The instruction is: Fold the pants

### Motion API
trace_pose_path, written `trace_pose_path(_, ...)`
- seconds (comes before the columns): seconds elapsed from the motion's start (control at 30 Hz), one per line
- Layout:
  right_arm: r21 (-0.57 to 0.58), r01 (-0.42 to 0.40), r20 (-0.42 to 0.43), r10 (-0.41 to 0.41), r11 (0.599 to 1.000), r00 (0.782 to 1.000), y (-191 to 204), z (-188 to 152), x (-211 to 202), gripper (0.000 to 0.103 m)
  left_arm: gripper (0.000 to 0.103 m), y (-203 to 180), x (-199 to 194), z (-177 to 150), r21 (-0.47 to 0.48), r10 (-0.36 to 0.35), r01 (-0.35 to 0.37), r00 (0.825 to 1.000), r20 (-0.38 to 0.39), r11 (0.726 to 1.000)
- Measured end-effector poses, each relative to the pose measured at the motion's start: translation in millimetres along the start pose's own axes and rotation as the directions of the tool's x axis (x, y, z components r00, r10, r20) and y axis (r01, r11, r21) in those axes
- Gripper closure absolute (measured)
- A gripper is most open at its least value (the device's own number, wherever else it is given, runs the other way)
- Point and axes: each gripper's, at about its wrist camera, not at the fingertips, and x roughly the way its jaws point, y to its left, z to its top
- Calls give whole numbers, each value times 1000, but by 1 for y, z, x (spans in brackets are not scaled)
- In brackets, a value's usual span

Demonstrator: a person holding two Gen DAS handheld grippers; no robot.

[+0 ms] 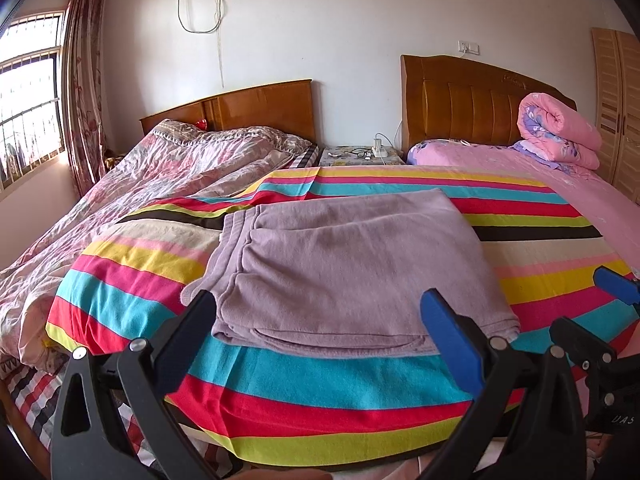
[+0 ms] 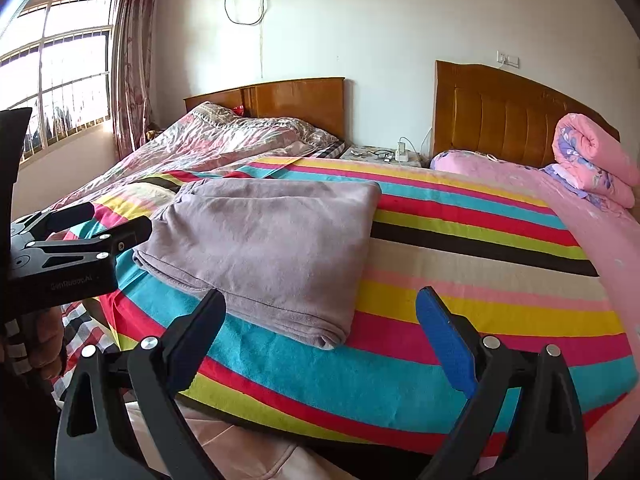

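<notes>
Two grippers: both hang just short of the bed's near edge, neither touching cloth.
Left gripper (image 1: 320, 320): jaws wide apart, holding nothing; the pants' near hem lies between the fingertips at 12 o'clock.
Right gripper (image 2: 320, 316): jaws likewise spread and empty; the near right corner of the pants sits just ahead at 12 o'clock.
Pants (image 1: 344, 256): mauve, already doubled into a thick rectangle, lying flat on the striped blanket (image 1: 320, 392); waistband at 9 o'clock in the left wrist view, stacked hems along the near side.
Handling: soft, light knit by the look of it; limp, so it will sag and slide apart wherever it is unsupported. Not fragile, not slippery.
Where to grip: probably the two near corners, pinching through every layer at once, so the stack lifts as one and the layers do not fan open.
Progress: seemingly late; perhaps one more fold away from the person remains.
Surroundings: rolled pink quilt (image 1: 560, 132) at 2 o'clock, well apart; second bed with a floral cover (image 1: 160, 168) at 10 o'clock.
</notes>
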Motion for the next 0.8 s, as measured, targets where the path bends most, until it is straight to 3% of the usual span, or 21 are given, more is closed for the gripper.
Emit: trace_pose_path(0.8,-26,-17,-4,17,1000,1000,6,-1,1,10,1,7,10,-3,-20,-20,19,999,-28,1000)
